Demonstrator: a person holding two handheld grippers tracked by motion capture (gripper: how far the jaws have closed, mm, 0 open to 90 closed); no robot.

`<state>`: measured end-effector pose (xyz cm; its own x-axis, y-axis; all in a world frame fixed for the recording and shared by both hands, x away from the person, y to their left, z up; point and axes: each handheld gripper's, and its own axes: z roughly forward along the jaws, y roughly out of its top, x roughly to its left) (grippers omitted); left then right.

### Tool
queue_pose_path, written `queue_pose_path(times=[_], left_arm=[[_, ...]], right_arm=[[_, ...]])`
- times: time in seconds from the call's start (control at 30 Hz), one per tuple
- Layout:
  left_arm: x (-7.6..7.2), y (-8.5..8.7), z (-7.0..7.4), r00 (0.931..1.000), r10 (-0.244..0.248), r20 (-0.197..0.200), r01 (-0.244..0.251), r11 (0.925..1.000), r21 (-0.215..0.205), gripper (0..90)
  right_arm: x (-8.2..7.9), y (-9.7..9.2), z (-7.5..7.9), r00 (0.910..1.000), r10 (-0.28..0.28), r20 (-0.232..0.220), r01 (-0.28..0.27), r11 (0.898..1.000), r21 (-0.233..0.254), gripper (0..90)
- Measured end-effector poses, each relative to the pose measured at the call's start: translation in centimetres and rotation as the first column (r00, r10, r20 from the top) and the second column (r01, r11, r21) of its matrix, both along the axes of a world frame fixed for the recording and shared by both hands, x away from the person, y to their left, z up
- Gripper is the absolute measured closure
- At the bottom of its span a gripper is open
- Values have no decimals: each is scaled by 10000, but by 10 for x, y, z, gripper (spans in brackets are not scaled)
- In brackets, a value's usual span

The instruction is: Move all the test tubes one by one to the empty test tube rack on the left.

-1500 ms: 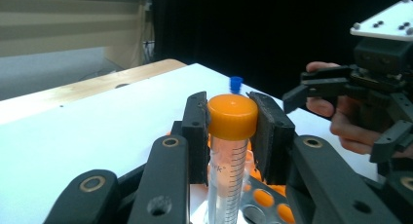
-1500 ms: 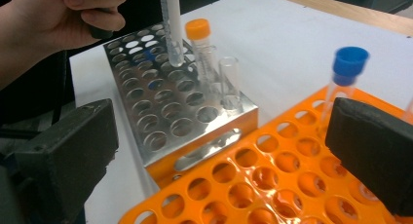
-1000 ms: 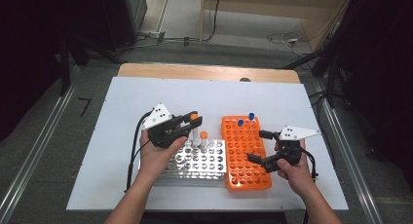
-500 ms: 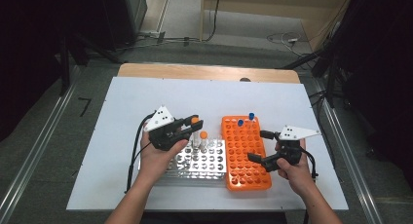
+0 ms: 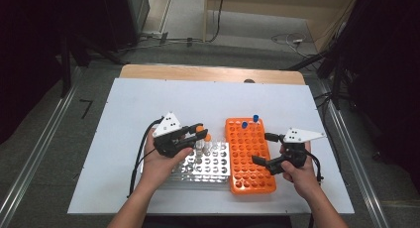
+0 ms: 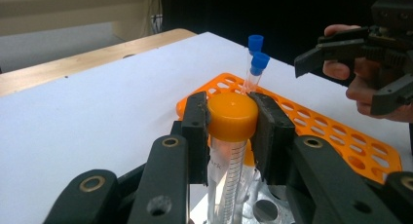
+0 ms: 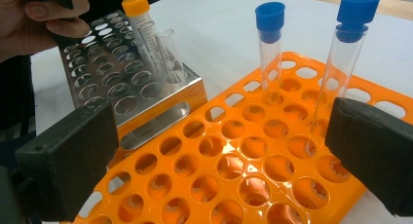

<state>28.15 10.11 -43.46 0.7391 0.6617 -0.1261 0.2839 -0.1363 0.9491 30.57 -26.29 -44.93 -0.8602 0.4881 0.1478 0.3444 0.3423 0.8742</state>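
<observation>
The left tongs pinch the orange cap of a clear tube, one black pad on each side of the cap. The tube stands upright, with its bottom end down among the holes of the silver metal rack. From above, the left tongs sit over the far right corner of that rack, and a second orange-capped tube stands just beside the held one. An empty clear tube with no cap stands in the rack near them.

The right tongs are spread wide with nothing between the pads. They hang low over the orange rack, which lies on the white surface touching the right side of the metal rack. From above, the right tongs reach in from the right edge of the orange rack.

Two thin tubes with blue caps stand in holes at the far end of the orange rack, close together
</observation>
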Motion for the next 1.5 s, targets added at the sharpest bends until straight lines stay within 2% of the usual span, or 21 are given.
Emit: queue_pose_path(times=[0.17, 0.33, 0.5, 0.8, 0.9, 1.2, 1.43, 1.5], left_arm=[[-3, 1, 1, 10000, -32, -31, 33, 9998, 193, 706], [-8, -1, 3, 9997, -43, 234, 28, 9980, 624, 705], [-9, -1, 3, 9997, -92, 212, 78, 9978, 662, 705], [-9, 0, 3, 9992, -366, -162, 373, 9981, 491, 690], [-8, -2, 2, 9986, -414, -317, 435, 9968, 672, 685], [-5, -2, -2, 9965, -408, -735, 465, 9959, 772, 682], [-5, -2, -4, 9952, -445, -866, 519, 9950, 854, 675], [-5, -3, -5, 9950, -399, -911, 482, 9948, 903, 648]], right_arm=[[1, -2, 0, 10000, -83, 10, 83, 10000, 25, 0], [1, -3, 0, 9999, -142, 0, 142, 9999, 50, 0], [1, -2, -1, 9999, -133, 14, 133, 9999, 5, 0], [2, -2, -1, 9998, -205, 27, 205, 9998, 42, 0], [3, -3, -1, 9997, -237, 9, 237, 9997, 54, 0], [5, -4, -1, 9995, -325, -7, 325, 9994, 137, 0], [13, -7, -1, 9978, -666, -36, 666, 9968, 438, 0], [16, -8, -1, 9967, -810, -63, 812, 9953, 524, 13]])
